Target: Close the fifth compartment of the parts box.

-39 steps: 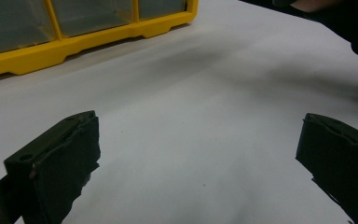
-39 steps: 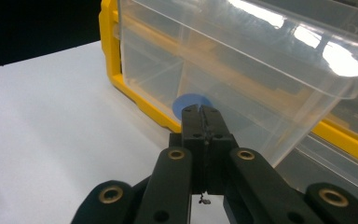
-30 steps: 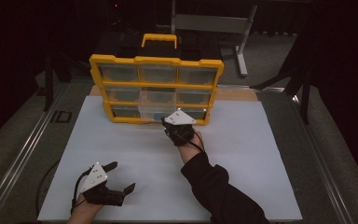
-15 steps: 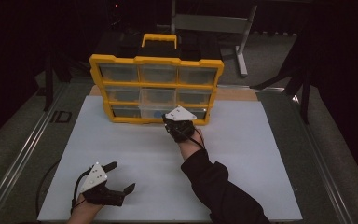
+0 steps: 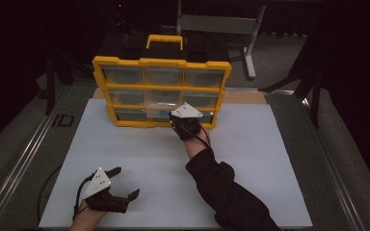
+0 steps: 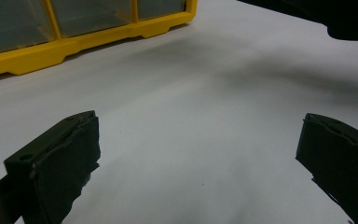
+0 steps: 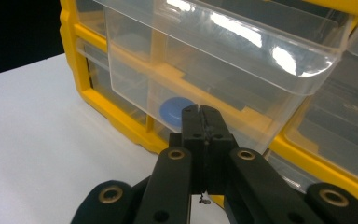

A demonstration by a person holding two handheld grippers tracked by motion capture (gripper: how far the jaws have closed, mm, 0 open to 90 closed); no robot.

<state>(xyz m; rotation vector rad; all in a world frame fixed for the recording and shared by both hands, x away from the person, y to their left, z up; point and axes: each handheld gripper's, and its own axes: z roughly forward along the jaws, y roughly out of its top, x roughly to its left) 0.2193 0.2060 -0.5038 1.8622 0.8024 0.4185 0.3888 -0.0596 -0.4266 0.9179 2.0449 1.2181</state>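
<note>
While the left tool [image 5: 120, 185] rests spread at lower left of the counter [image 5: 270, 159], the middle drawer [image 5: 161, 102] of the organizer [image 5: 125, 62] has slid out; the right tool [image 7: 200, 114], pressed together, sits at its front, likely drawing it open.

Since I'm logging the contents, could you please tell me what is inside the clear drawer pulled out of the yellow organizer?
Inside the clear drawer, one round blue object lies on the bottom. The right gripper, shut, covers part of it; the drawer's back is hidden.
</note>
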